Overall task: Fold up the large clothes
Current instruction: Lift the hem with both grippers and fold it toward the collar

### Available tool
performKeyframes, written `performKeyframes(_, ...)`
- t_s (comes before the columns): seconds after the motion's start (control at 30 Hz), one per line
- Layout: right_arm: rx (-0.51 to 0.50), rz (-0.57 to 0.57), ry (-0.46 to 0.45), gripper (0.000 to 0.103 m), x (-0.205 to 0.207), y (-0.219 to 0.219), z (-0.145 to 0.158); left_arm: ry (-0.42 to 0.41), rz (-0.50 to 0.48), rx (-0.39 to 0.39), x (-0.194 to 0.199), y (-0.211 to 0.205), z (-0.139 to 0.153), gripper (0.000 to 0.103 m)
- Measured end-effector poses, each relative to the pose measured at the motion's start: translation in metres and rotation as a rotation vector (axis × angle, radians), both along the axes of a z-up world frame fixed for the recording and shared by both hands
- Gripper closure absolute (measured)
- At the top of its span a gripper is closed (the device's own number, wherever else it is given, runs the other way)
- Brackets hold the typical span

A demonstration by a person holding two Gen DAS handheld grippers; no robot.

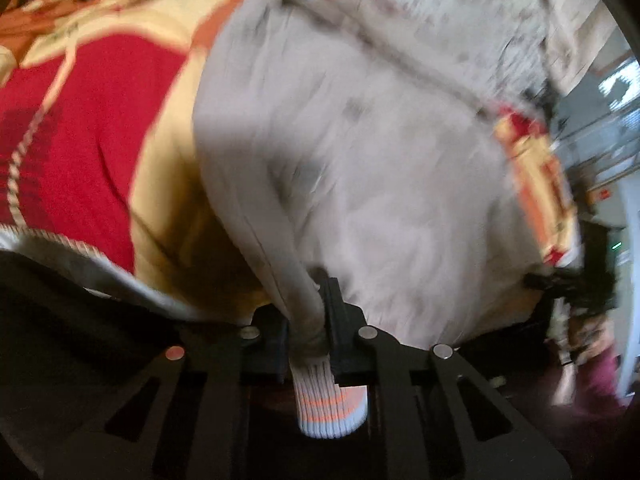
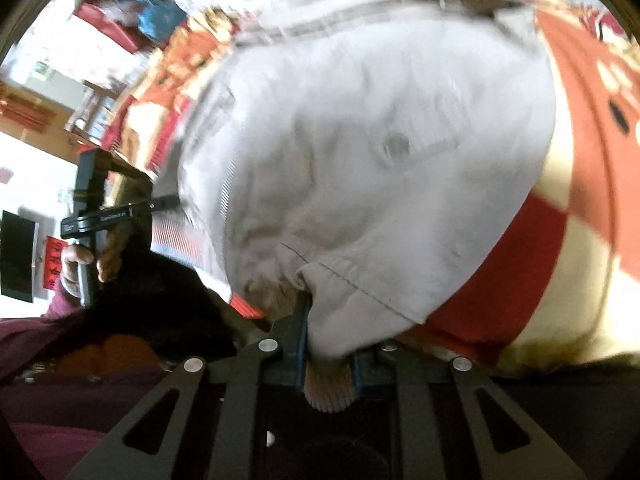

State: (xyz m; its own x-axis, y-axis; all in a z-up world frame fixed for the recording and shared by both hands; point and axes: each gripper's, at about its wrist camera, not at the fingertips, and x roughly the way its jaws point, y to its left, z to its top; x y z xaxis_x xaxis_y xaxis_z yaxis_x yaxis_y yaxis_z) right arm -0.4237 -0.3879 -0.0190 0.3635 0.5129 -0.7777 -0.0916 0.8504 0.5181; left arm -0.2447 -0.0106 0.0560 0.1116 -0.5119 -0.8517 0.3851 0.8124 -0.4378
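Grey garment (image 1: 380,168), blurred, edges cropped

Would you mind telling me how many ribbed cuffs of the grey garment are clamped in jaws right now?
2. One ribbed cuff sits in the left gripper; the other cuff sits in the right gripper. More may be hidden in the folds.

Bed spread with a red, cream and orange patterned blanket (image 1: 80,120), a pale grey garment (image 1: 360,140) lying on it and covering its middle, a cream floral-print cloth (image 1: 440,12) along the blanket's far edge
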Motion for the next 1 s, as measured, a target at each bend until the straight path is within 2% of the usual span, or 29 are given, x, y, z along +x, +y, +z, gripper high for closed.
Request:
performKeyframes(0.1,0.040,-0.033,-0.104,0.089,-0.001,-0.012,0.031,-0.084,0.030,-0.077,0.013,0.003,0.041,0.091)
performKeyframes(0.2,0.089,-0.072,-0.203,0.090,0.002,-0.029,0.062,-0.155,0.072,-0.136,0.028,0.002,0.071,0.091)
performKeyframes(0.4,0.092,-0.158,-0.340,0.090,0.017,-0.051,0.101,-0.220,0.162,-0.173,0.065,-0.002,0.087,0.091)
performKeyframes(0.63,0.101,-0.283,-0.391,0.090,0.047,-0.074,0.104,-0.260,0.222,-0.179,0.093,-0.003,0.095,0.091)
performKeyframes(1.0,0.134,-0.428,-0.428,0.090,0.110,-0.123,0.109,-0.328,0.234,-0.162,0.158,-0.047,0.116,0.091)
